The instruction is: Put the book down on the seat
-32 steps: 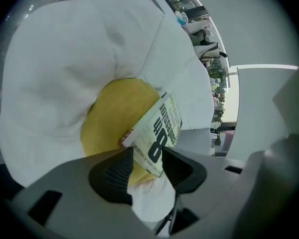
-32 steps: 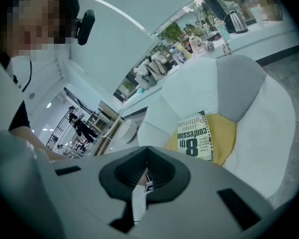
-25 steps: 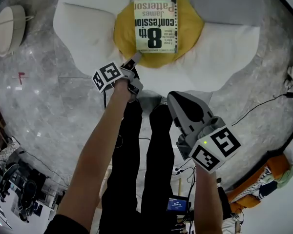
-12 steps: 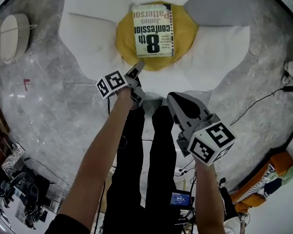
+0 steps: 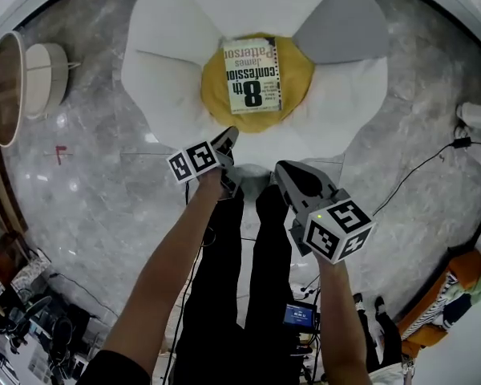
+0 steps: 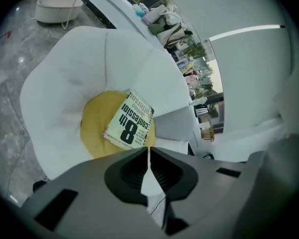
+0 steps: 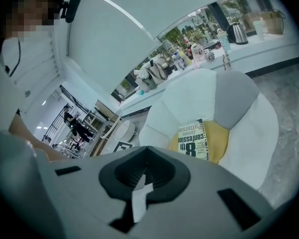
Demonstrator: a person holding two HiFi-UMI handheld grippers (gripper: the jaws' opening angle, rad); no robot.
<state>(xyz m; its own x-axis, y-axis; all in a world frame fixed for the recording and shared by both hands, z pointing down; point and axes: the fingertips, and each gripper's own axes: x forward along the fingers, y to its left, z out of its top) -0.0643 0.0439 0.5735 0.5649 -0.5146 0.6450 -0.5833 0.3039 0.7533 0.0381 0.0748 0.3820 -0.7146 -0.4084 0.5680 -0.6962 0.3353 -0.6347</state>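
Observation:
The book (image 5: 252, 74), a pale paperback with a big black "8th", lies flat on the yellow seat cushion (image 5: 295, 87) of a flower-shaped chair with white petals (image 5: 156, 74). It also shows in the left gripper view, where the book (image 6: 129, 127) sits beyond the jaws, and in the right gripper view as the book (image 7: 193, 140). My left gripper (image 5: 227, 140) hangs in front of the chair, apart from the book; its jaws have just been closing with nothing between them, and the left gripper (image 6: 148, 151) stands shut. My right gripper (image 5: 291, 176) is nearer me, shut and empty.
One chair petal is grey (image 5: 341, 26). A round white side table (image 5: 32, 70) stands on the marble floor at the left. A black cable (image 5: 421, 175) runs across the floor at the right, near an orange object (image 5: 449, 299). The person's black trouser legs (image 5: 240, 287) are below the grippers.
Both grippers have lifted up and away from the chair, so the chair and book look smaller. The left gripper's tips have left the book's near corner. The book stays on the cushion.

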